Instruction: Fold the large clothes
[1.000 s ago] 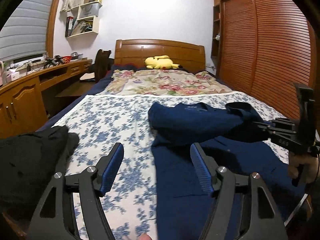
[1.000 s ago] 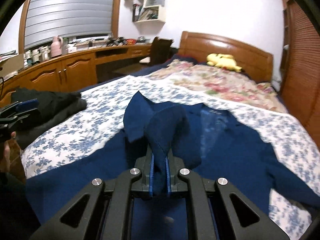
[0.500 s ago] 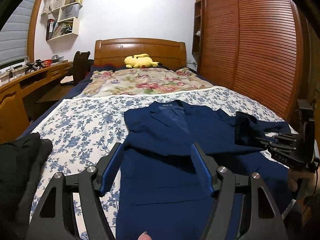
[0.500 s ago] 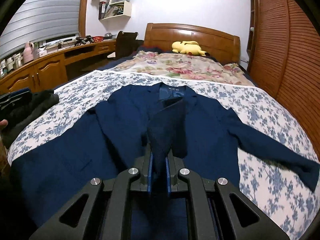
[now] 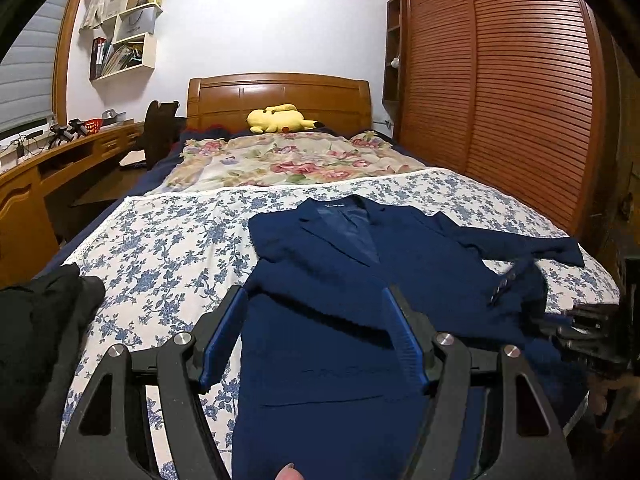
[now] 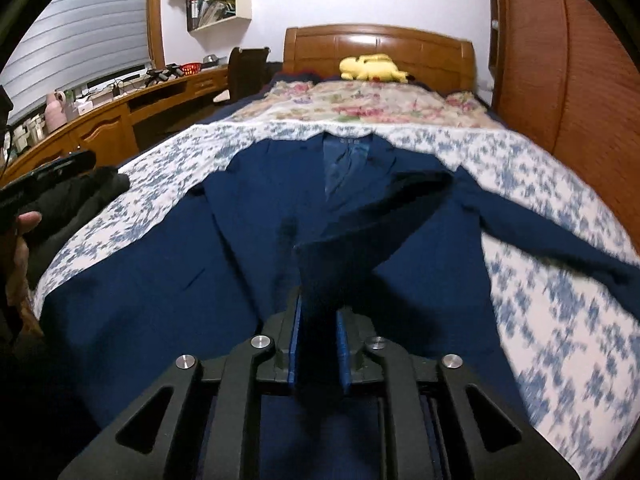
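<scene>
Right tongs [image 6: 318, 344] (opening) around jacket [image 6: 168, 280] cuff

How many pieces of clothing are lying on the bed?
2. A navy jacket lies spread across the flowered bedspread; a black garment is bunched at the bed's near left edge. Others could be hidden out of view.

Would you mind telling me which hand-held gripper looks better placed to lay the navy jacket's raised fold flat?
Right, probably. The right hand-held gripper has the navy jacket fold between its opening jaws. The left hand-held gripper hovers open and empty above the cloth.
</scene>
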Available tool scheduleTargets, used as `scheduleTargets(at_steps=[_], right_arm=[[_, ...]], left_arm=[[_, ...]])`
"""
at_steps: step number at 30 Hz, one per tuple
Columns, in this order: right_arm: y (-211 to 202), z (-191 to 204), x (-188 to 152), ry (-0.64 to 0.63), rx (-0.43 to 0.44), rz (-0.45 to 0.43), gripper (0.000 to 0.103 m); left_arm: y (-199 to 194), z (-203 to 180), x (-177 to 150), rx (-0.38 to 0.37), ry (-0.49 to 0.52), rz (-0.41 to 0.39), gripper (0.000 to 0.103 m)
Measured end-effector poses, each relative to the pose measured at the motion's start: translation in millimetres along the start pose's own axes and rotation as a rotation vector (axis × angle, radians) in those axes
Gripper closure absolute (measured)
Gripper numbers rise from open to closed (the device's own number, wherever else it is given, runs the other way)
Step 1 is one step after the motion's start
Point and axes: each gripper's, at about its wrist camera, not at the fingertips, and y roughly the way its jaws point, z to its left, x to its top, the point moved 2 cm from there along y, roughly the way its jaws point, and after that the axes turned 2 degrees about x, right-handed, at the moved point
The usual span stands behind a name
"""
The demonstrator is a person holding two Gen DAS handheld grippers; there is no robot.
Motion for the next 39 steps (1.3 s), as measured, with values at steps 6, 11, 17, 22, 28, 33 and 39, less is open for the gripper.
scheduleTargets(at_steps=[6,11,17,22,28,33,39], right_arm=[[-18,-9,-11,0.052,0.017,0.051,0.057],[-37,-15,-3,0.013,-0.028,0.026,0.055],[-20,-34,-1,-0.023,-0.114,0.059,0.055],[12,-60,-7,-0.008,-0.162,0.157,0.055],[35,-78,-12,0.049,-0.145,0.241,0.055],[45,-81,-6,0.071,-0.105,0.265,0.054],[42,-70,-8,-0.025,-0.06,0.239,0.095]], left_arm=[[0,0,-1,-0.004,0.008,0.0,0.033],[3,-2,-2,-0.008,0.018,0.004,0.033],[9,-13,-3,-0.025,0.03,0.019,0.033],[15,-31,-5,-0.055,0.051,0.033,0.033],[25,-53,-8,-0.086,0.08,0.053,0.033],[32,-69,-10,-0.104,0.088,0.069,0.033],[35,-85,-11,-0.128,0.105,0.073,0.033]])
